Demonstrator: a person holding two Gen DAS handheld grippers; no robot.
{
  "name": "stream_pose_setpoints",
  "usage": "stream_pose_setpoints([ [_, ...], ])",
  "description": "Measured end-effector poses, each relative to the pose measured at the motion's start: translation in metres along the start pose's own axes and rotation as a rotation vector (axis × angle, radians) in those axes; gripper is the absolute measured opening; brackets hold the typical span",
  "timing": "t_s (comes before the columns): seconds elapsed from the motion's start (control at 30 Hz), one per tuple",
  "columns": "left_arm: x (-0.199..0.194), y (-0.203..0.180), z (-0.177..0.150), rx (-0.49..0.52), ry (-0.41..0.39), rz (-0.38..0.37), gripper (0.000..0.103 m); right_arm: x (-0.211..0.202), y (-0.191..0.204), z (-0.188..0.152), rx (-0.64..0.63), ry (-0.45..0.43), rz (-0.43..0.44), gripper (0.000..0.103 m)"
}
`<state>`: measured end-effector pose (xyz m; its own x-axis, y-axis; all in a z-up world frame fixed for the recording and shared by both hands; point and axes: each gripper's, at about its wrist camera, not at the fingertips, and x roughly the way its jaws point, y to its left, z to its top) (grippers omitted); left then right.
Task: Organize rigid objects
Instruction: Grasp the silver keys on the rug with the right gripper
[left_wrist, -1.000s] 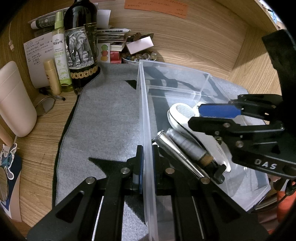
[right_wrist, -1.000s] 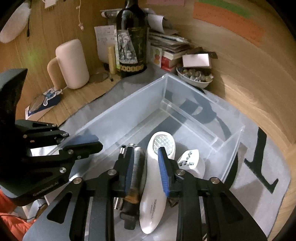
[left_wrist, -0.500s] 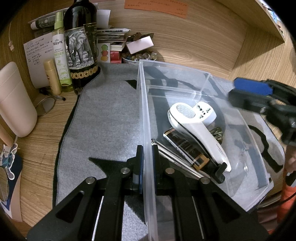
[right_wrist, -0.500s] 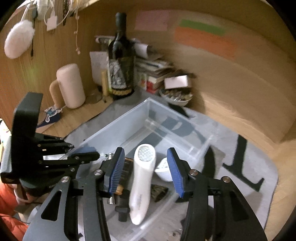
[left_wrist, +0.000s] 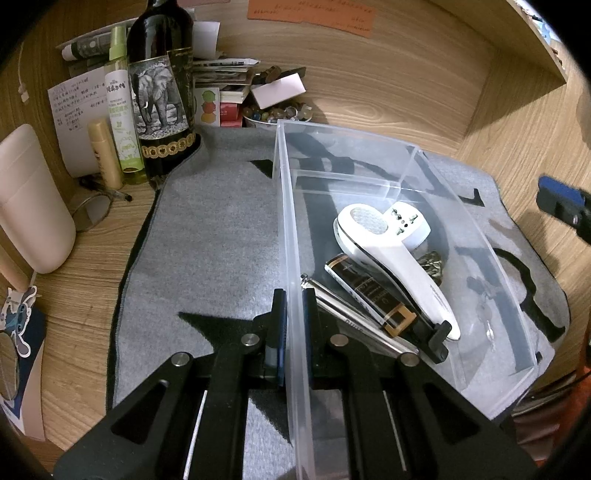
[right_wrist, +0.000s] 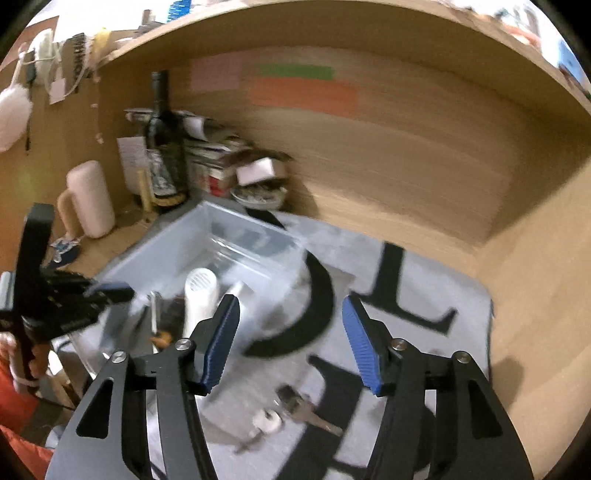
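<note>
The left gripper (left_wrist: 293, 325) is clamped on the near side wall of the clear plastic bin (left_wrist: 286, 236), one pad outside the wall and one inside, so the bin's interior spreads ahead of it and to its right. Just past its inner finger, on the bin floor, lie a slim silver metal rod (left_wrist: 354, 319), a dark bar with gold ends (left_wrist: 369, 295) beside that, and a white handheld device (left_wrist: 391, 254) whose round grilled head points away from the claw; a white plug adapter (left_wrist: 408, 225) lies against that head on the far side, and a small brassy trinket (left_wrist: 432, 264) shows beyond the handle. All of these sit in the nearer, larger compartment, short of the clear divider. Ahead and to the left of this claw, on the wooden desk beyond the grey felt mat (left_wrist: 207, 236), stands a dark wine bottle (left_wrist: 162, 99) with an elephant label. The right gripper (right_wrist: 291, 339) has its blue pads standing well apart with nothing between them; its jaws have just been opening. The bin (right_wrist: 221, 236) now lies ahead and to the left of it, and it hangs over the mat (right_wrist: 413, 280) outside the bin. Below and slightly left of its pads, on the mat, lies a bunch of keys (right_wrist: 295, 410) with a small white fob, blurred in the right wrist view.
</note>
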<state>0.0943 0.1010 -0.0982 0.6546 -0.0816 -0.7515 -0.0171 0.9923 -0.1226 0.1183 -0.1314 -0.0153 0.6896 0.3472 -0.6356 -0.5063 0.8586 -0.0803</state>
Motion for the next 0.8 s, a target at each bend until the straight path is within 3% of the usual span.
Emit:
stream_pose_setpoints([
  [0.27,-0.001,0.001,0.000,0.000,0.000,0.000,0.007,0.013,-0.015,-0.040,0.049,0.108,-0.031,0.055],
  [0.57,-0.001,0.001,0.000,0.000,0.000,0.000,0.007,0.056,-0.027,-0.081,0.064,0.280,-0.035,0.055],
  [0.8,-0.001,0.002,0.000,-0.001,0.001,0.001,0.007,0.066,-0.030,-0.084,0.098,0.284,0.034,0.057],
])
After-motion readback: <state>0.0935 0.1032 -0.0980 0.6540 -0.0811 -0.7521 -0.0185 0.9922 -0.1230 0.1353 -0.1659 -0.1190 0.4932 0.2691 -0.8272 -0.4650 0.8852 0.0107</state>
